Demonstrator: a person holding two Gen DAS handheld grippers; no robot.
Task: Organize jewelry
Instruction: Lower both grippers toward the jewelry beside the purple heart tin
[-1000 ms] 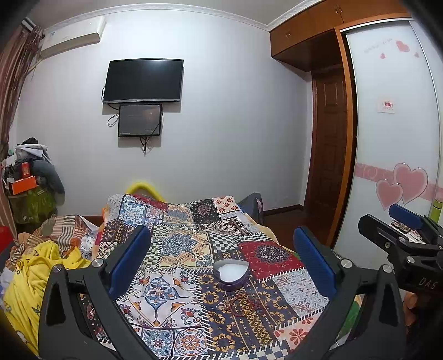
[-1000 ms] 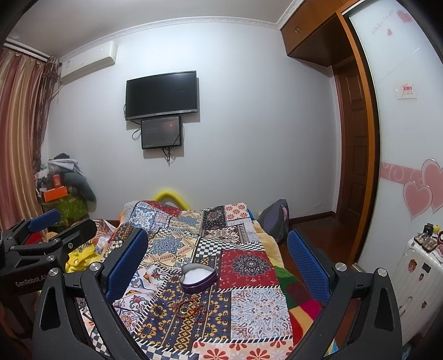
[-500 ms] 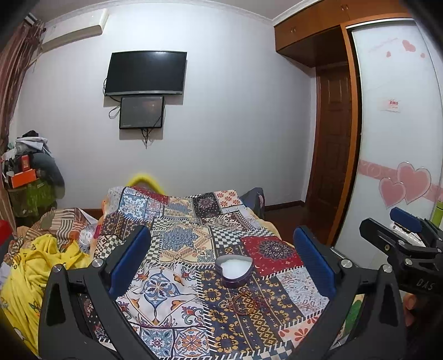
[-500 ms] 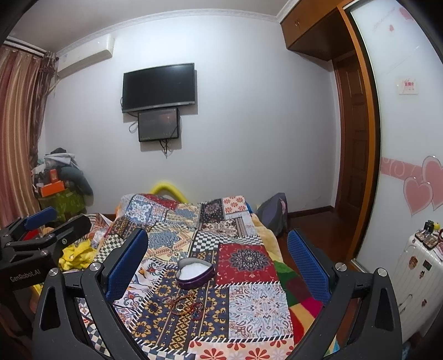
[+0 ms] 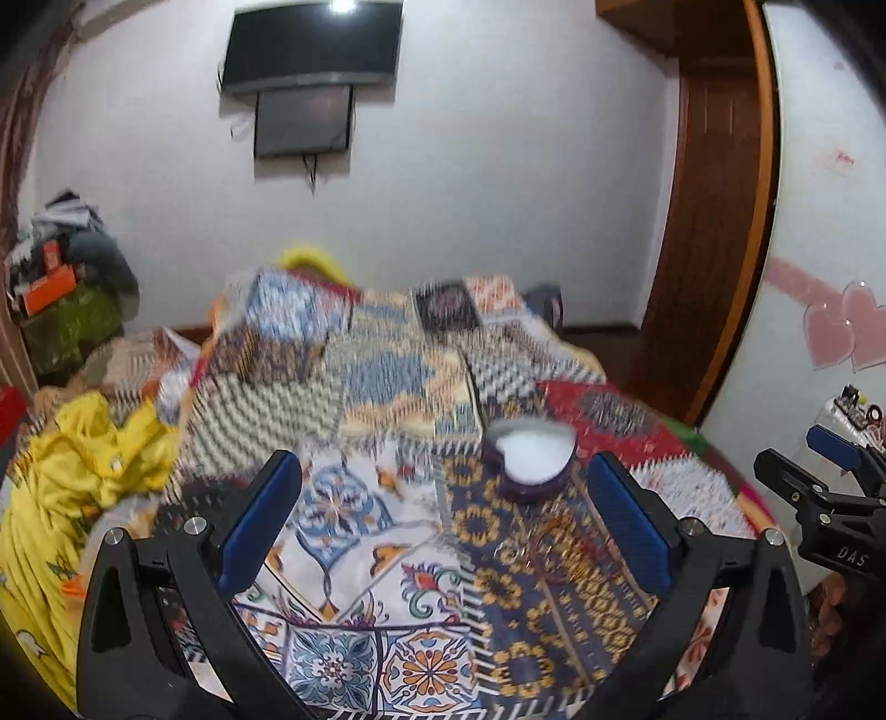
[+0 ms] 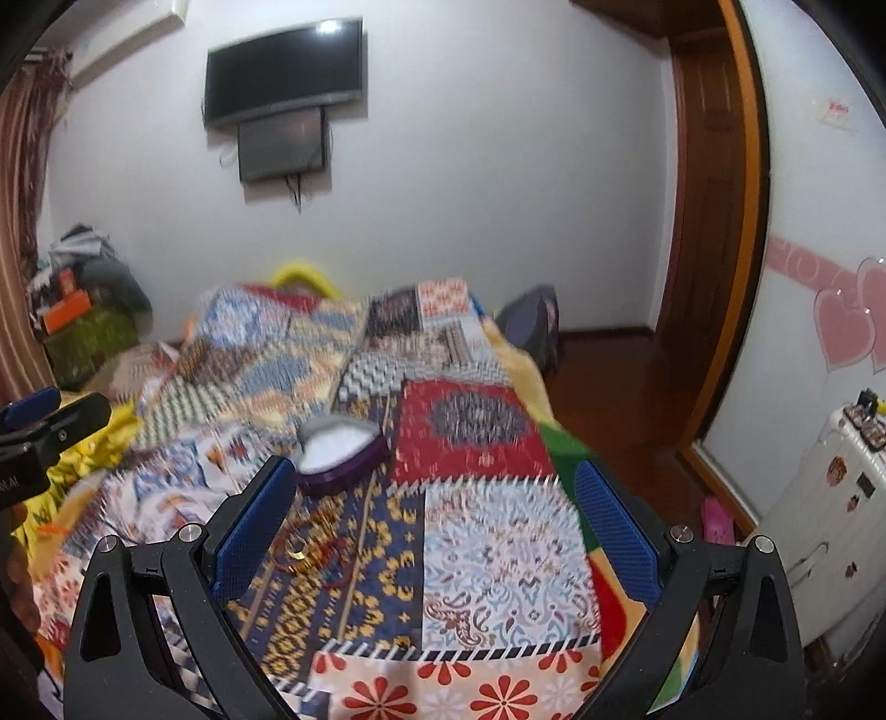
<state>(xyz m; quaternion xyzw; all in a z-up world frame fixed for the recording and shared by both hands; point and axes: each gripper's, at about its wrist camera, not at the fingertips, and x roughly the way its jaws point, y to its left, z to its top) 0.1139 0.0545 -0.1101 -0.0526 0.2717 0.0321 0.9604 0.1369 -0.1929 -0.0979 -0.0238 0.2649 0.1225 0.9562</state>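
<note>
A purple heart-shaped box with a white lining (image 5: 529,458) sits open on the patchwork bedspread (image 5: 354,531); it also shows in the right wrist view (image 6: 340,451). A tangle of red cord and gold jewelry (image 6: 310,545) lies just in front of it, blurred in the left wrist view (image 5: 545,554). My left gripper (image 5: 443,526) is open and empty above the bed, the box ahead and slightly right. My right gripper (image 6: 432,531) is open and empty, the jewelry by its left finger (image 6: 252,526). Each gripper shows at the edge of the other's view.
Yellow clothing (image 5: 83,459) lies at the bed's left. A wall TV (image 5: 313,47), a wooden door (image 5: 714,221), a wardrobe with pink hearts (image 6: 847,327) and a white suitcase (image 6: 819,526) stand around the bed.
Both views have tilted down and moved closer to the bed; the box and jewelry appear larger and nearer. Motion blur now. Both grippers stay open.
</note>
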